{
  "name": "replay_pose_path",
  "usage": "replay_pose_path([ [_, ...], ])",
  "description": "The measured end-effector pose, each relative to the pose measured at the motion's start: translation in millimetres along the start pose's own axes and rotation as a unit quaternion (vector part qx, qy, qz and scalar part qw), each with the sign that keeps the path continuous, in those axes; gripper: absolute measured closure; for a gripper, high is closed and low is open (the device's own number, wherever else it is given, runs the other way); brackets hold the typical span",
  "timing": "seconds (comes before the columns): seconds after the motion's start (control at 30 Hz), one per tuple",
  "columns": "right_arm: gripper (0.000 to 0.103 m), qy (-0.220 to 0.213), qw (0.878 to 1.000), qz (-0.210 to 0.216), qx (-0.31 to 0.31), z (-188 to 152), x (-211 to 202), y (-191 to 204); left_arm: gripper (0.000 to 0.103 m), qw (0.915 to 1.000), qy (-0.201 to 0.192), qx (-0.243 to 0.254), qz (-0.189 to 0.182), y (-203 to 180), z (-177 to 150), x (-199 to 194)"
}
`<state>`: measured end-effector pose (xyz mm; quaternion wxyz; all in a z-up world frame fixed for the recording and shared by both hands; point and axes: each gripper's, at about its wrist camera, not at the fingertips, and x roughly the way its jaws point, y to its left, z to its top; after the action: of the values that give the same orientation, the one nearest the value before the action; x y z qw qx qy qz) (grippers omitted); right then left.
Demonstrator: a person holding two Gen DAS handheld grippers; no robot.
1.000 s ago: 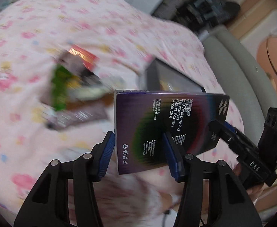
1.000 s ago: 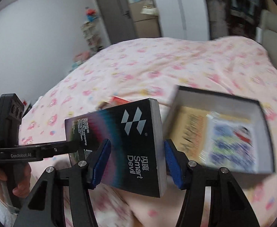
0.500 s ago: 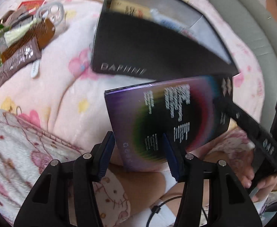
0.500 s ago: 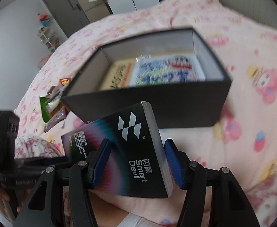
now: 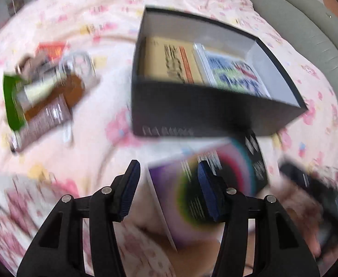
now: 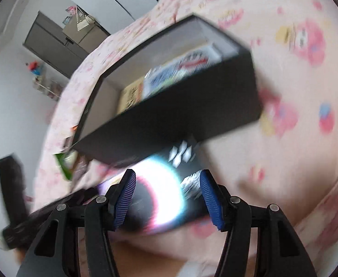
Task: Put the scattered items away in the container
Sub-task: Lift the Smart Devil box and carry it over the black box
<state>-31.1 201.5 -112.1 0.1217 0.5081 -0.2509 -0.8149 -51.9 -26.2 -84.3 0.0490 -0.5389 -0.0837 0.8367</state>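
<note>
Both claws and the purple screen-protector box (image 5: pixel 233 173) they share have come in low and close to the black container (image 5: pixel 192 110) since a second ago. Then the box hung out over the pink blanket (image 5: pixel 99 34); now it sits hard up against the near wall, at about 1 o'clock from the left gripper (image 5: pixel 169 191), and below the rim as far as the blur lets me judge. Neither claw has changed its spread. The left one stands part open with the box crossing behind its right pad and a sliver of daylight at its left pad. The right gripper (image 6: pixel 167 196) is a little wider, and the box runs from behind one pad to the edge of the other. From here I can't tell whether either pair of pads is really pressing on it. Over the wall the container is open, with a yellow leaflet (image 5: pixel 169 62) and a blue printed packet (image 5: pixel 233 73) lying flat on its floor. The rest of the clutter (image 5: pixel 42 97) lies untouched on the blanket at 10 o'clock, well apart from the container. By my reckoning the box is not in yet: it would have to rise over that near wall first, and the clutter still waits.
</note>
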Motion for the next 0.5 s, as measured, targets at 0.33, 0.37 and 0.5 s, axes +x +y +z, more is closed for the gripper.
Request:
replay_pose_path([
  [0.33,0.048,0.082,0.995,-0.001,0.056,-40,22,-5,0.050,0.9960,0.054,-0.004,-0.071,11,5,37],
  [0.37,0.048,0.082,0.995,-0.006,0.056,-40,27,-5,0.050,0.9954,0.058,-0.002,-0.076,11,2,36],
  [0.5,0.044,0.084,0.993,-0.048,0.061,-39,40,-9,0.053,0.9908,0.093,0.002,-0.098,7,-12,26],
])
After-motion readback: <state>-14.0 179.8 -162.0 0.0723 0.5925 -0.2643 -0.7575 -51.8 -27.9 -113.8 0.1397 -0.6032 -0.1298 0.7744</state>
